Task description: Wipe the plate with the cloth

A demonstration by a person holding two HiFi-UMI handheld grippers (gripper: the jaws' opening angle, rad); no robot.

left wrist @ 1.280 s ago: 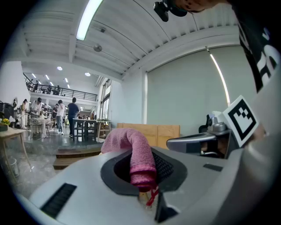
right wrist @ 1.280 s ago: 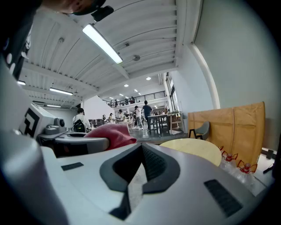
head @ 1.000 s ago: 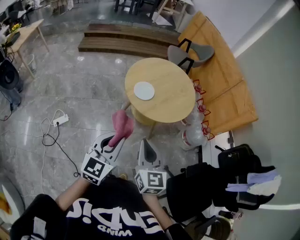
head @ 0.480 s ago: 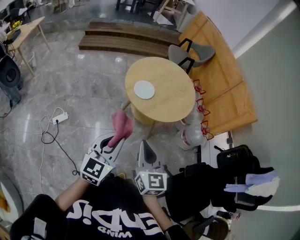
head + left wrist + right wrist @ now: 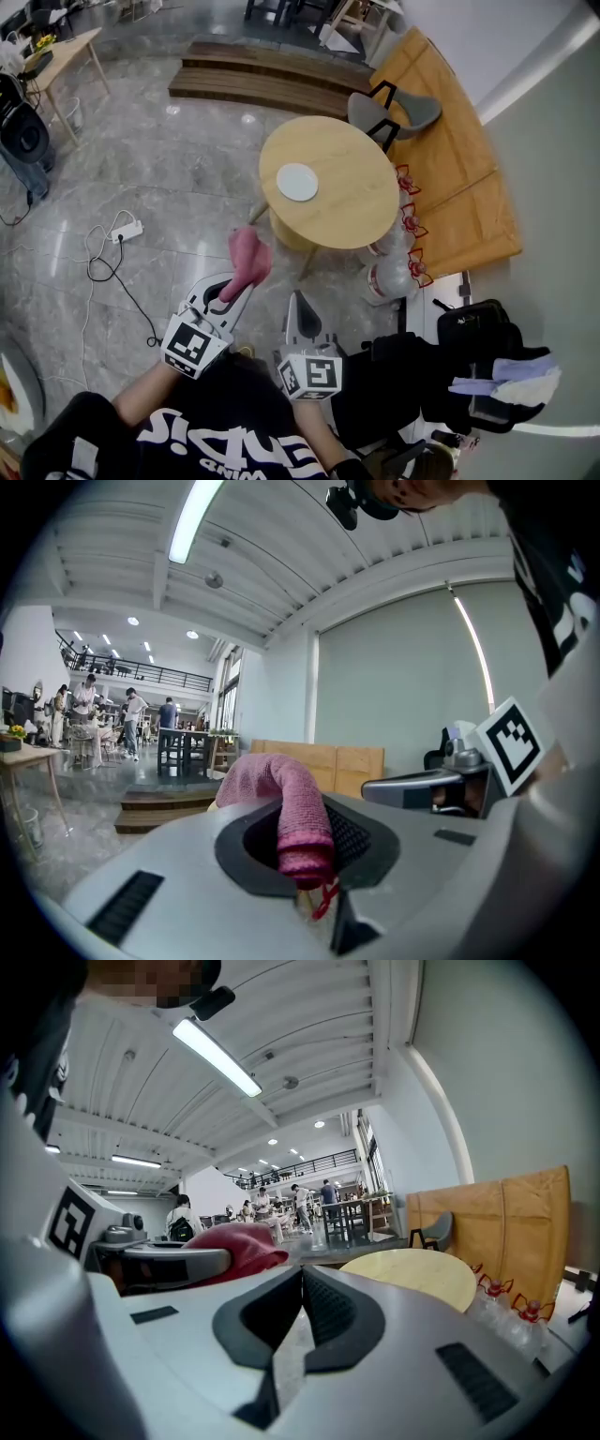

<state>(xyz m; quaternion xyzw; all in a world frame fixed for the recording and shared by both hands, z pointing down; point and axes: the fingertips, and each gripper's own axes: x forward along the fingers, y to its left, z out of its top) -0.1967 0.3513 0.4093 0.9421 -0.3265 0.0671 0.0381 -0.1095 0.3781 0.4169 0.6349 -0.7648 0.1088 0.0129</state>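
Nearest: right gripper point(image 5: 298, 307) held low by body, jaws pressed together, nothing between them. Left gripper point(image 5: 239, 286) just beside it, jaws clamped on pink cloth point(image 5: 249, 255), cloth bunched up past tips. Further out: white plate point(image 5: 297, 182) sat on round wooden table point(image 5: 352, 211), well apart from cloth. Progress-wise: cloth gripped, plate not yet reached, all wiping left to do, looks like.

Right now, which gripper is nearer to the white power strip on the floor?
Left. The left gripper, shut on the pink cloth, hangs to the right of the power strip in the head view; the right gripper sits farther right, beyond the left one.
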